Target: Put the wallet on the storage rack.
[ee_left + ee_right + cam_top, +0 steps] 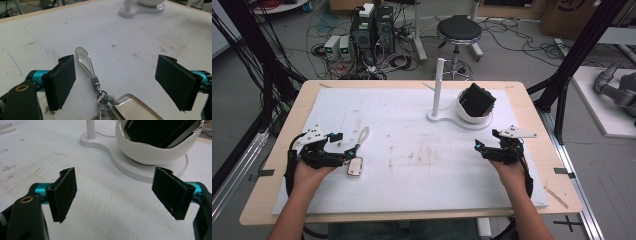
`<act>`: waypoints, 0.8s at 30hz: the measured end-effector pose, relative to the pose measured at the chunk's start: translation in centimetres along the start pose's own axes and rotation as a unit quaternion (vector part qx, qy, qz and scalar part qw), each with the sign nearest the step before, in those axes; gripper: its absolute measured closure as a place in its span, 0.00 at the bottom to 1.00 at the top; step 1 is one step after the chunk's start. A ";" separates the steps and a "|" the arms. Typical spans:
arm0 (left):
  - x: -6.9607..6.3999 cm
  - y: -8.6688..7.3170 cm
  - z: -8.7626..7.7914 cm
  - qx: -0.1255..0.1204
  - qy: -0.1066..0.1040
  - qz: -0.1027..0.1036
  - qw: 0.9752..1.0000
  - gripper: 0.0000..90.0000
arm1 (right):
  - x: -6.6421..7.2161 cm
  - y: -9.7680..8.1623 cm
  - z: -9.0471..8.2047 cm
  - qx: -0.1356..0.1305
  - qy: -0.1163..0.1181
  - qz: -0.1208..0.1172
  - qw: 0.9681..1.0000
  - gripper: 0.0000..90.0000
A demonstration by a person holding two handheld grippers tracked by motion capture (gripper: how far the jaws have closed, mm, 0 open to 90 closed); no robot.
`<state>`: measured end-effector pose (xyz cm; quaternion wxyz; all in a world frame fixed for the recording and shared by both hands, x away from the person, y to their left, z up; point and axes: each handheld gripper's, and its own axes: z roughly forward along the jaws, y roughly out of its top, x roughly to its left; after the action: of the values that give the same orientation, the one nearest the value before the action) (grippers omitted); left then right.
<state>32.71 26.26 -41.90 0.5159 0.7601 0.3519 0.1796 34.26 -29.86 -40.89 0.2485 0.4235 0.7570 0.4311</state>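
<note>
A key fob with a pale strap loop lies on the white mat at the left. In the left gripper view the strap and the shiny fob lie between the wide-apart pads. My left gripper is open just beside it, touching nothing. My right gripper is open at the right, empty, short of a white stand with an upright post. A white bowl on that stand holds a black box.
The white mat covers a wooden table. Beyond the table's far edge stand a black stool and computer boxes with cables. Black frame posts rise at the right.
</note>
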 end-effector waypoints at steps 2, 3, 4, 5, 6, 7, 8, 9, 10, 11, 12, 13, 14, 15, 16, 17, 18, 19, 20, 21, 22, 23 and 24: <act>0.0 0.0 0.1 0.002 0.000 0.002 1.000 0.19 | -0.1 0.0 0.0 -0.001 0.000 -0.001 1.000 0.23; 0.0 0.0 0.1 0.002 0.000 0.001 1.000 0.19 | -0.1 0.0 0.0 -0.001 0.000 -0.001 1.000 0.23; 0.0 0.0 0.2 0.003 0.001 0.000 1.000 0.19 | -0.1 0.0 0.0 0.000 0.001 0.000 1.000 0.23; 0.0 0.0 0.3 0.004 0.001 0.000 1.000 0.19 | -0.1 0.0 0.0 0.001 0.000 0.000 1.000 0.23; 0.0 -0.1 0.4 0.007 0.003 -0.001 1.000 0.19 | -0.1 0.0 0.0 0.002 0.000 0.001 1.000 0.23; 0.1 -0.2 0.5 0.008 0.004 -0.002 1.000 0.19 | -0.2 0.0 0.0 0.002 0.000 0.000 1.000 0.23; 0.1 -0.2 0.6 0.009 0.004 -0.003 1.000 0.19 | -0.2 0.0 0.1 0.002 0.000 -0.001 1.000 0.23; 0.2 -0.3 0.7 0.011 0.005 -0.004 1.000 0.19 | -0.2 0.0 0.1 0.002 0.000 -0.001 1.000 0.23; 0.2 -0.3 0.8 0.012 0.005 -0.004 1.000 0.19 | -0.1 0.0 0.1 0.002 -0.001 0.000 1.000 0.23; 0.2 -0.3 0.9 0.013 0.005 -0.005 1.000 0.19 | -0.1 0.0 0.1 0.002 -0.001 -0.001 1.000 0.23; 0.3 -0.3 1.0 0.014 0.006 -0.004 1.000 0.19 | -0.1 0.0 0.1 0.002 -0.002 -0.001 1.000 0.23; 0.3 -0.3 1.1 0.014 0.007 -0.005 1.000 0.19 | -0.1 0.0 0.1 0.003 -0.002 -0.001 1.000 0.23; 0.3 -0.3 1.2 0.015 0.008 -0.006 1.000 0.19 | -0.1 0.0 0.1 0.002 -0.001 -0.002 1.000 0.23; 0.3 -0.3 1.2 0.015 0.008 -0.005 1.000 0.19 | -0.1 0.0 0.1 0.001 -0.002 -0.003 1.000 0.23; 0.3 -0.3 1.3 0.014 0.008 -0.006 1.000 0.19 | -0.1 0.0 0.1 0.003 -0.001 -0.001 1.000 0.23; 0.3 -0.3 1.2 0.014 0.008 -0.005 1.000 0.19 | -0.1 0.0 0.1 0.004 -0.001 -0.001 1.000 0.23; 0.3 -0.3 1.2 0.014 0.009 -0.006 1.000 0.19 | -0.1 0.0 0.2 0.003 0.000 -0.002 1.000 0.23; 0.2 -0.3 1.2 0.012 0.009 -0.007 1.000 0.19 | -0.1 0.0 0.2 0.003 0.000 -0.002 1.000 0.23; 0.3 -0.2 1.1 0.012 0.007 -0.005 1.000 0.19 | -0.1 0.0 0.2 0.002 0.000 -0.002 1.000 0.23; 0.3 -0.2 1.0 0.011 0.006 -0.005 1.000 0.19 | -0.2 0.0 0.2 0.003 -0.001 -0.001 1.000 0.23; 0.3 -0.3 0.9 0.010 0.006 -0.005 1.000 0.19 | -0.2 0.0 0.3 0.003 0.000 0.000 1.000 0.23; 0.3 -0.3 0.8 0.009 0.006 -0.006 1.000 0.19 | -0.2 0.0 0.4 0.003 0.000 -0.002 1.000 0.23; 0.3 -0.3 0.8 0.009 0.006 -0.006 1.000 0.19 | -0.2 0.0 0.5 0.006 0.000 0.000 1.000 0.23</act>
<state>33.34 26.06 -42.51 0.5080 0.7615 0.3609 0.1783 34.70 -29.84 -41.15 0.2462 0.4247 0.7598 0.4263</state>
